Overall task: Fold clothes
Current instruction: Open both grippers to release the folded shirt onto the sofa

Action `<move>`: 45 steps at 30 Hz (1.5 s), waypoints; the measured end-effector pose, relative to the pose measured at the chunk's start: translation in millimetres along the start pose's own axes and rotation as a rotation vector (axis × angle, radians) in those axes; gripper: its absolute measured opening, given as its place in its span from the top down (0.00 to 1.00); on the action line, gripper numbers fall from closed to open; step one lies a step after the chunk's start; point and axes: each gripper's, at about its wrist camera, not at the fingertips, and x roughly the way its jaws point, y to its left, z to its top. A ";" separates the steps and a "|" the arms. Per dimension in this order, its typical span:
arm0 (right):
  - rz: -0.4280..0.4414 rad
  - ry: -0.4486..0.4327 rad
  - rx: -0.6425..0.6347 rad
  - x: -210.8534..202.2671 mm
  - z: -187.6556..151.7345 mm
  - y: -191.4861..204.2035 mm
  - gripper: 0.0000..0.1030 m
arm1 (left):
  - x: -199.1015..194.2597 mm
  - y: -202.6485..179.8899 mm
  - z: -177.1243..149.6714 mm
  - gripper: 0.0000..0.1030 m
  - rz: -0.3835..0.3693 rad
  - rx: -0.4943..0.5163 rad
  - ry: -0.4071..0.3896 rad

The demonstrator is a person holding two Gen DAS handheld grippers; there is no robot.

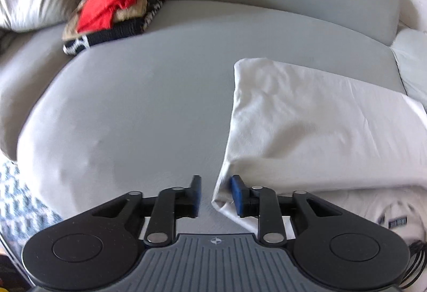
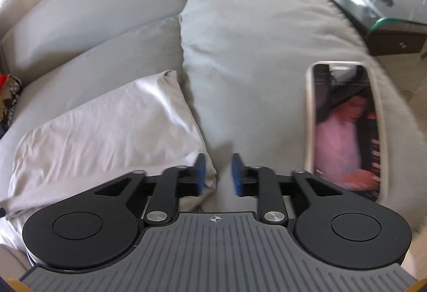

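A white garment (image 1: 315, 121) lies folded on the grey sofa seat (image 1: 138, 110), on the right of the left wrist view. My left gripper (image 1: 216, 196) is open at its near left corner, the cloth edge lying between the blue pads. In the right wrist view the same white garment (image 2: 106, 126) lies at lower left. My right gripper (image 2: 218, 174) stands open at its near right corner, its left pad beside the cloth edge and nothing clamped.
A pile of folded clothes topped by a red piece (image 1: 117, 4) sits at the back left of the seat. A phone (image 2: 347, 129) with a lit screen rests on the sofa arm (image 2: 253, 38). A glass table (image 2: 373, 4) stands beyond.
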 end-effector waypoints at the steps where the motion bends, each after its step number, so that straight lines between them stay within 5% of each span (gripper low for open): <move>1: 0.017 -0.012 0.000 -12.9 -2.7 -0.9 0.64 | -10.5 2.8 -2.4 0.74 -0.005 0.018 -0.013; 7: 0.163 -0.055 -0.047 -49.8 -22.1 5.1 0.52 | -64.2 5.6 -22.8 0.71 -0.118 0.130 -0.065; 10: 0.196 -0.011 -0.073 -33.0 -30.9 23.2 0.54 | -59.5 -19.5 -32.8 0.71 -0.181 0.182 -0.104; 14: 0.225 0.062 -0.106 -5.3 -41.8 51.9 0.55 | -34.0 -65.9 -45.2 0.71 -0.228 0.235 -0.056; 21: 0.216 0.093 -0.206 21.5 -27.9 89.3 0.54 | -30.5 -108.8 -35.2 0.68 -0.226 0.307 -0.122; 33: 0.113 0.174 -0.162 85.2 21.2 107.3 0.51 | 28.5 -143.1 25.7 0.67 -0.127 0.302 -0.126; 39: 0.075 0.238 -0.186 108.0 17.4 105.5 0.49 | 54.6 -150.7 24.1 0.69 -0.115 0.346 -0.065; 45: 0.155 0.380 -0.252 77.1 -0.6 92.3 0.48 | 29.2 -141.2 -3.1 0.83 -0.212 0.456 0.031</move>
